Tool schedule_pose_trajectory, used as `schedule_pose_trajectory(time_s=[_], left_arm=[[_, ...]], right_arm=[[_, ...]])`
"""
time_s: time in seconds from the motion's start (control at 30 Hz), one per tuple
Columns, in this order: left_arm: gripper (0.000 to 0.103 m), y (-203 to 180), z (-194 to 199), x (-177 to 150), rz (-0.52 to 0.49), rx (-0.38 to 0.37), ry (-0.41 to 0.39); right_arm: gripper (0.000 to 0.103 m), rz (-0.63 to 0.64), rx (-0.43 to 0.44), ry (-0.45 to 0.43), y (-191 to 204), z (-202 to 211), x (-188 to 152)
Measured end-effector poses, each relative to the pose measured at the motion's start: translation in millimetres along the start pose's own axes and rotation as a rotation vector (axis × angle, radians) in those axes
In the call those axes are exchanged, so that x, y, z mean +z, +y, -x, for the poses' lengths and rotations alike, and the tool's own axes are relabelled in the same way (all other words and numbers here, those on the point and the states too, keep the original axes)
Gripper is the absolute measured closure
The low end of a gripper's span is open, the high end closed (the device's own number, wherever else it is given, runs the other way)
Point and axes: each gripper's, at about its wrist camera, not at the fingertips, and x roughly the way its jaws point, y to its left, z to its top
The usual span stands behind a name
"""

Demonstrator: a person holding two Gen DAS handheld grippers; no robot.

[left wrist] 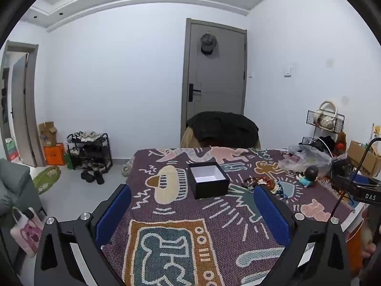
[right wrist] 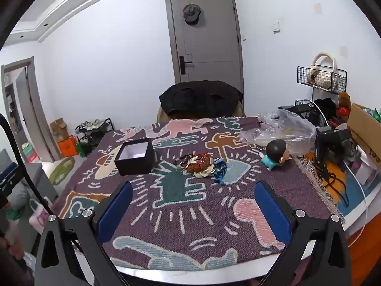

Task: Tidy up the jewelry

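Two grippers hover over the near table edge, bare cloth ahead of both. Left gripper: jaws spread wide, nothing between, touching nothing. Box sits open, mid-left on cloth, lots of room around it. Jewelry is piled just right of box, apart from it. Figurine further right, clutter behind. Right gripper: jaws spread wide, empty.

A lived-in room of a home: beyond the fingers, a tabletop under a patterned woven blanket, a grey door with a cap hung on it, and a shoe rack far left by the wall.
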Motion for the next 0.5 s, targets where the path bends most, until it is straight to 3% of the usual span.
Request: schedule_pose_trajectory(time_s=[0.5], left_arm=[[0.0, -1.8, 0.9, -2.3, 0.004, -0.022, 0.008]], right_arm=[[0.0, 0.002, -0.003, 0.001, -1.9, 0.5, 1.3]])
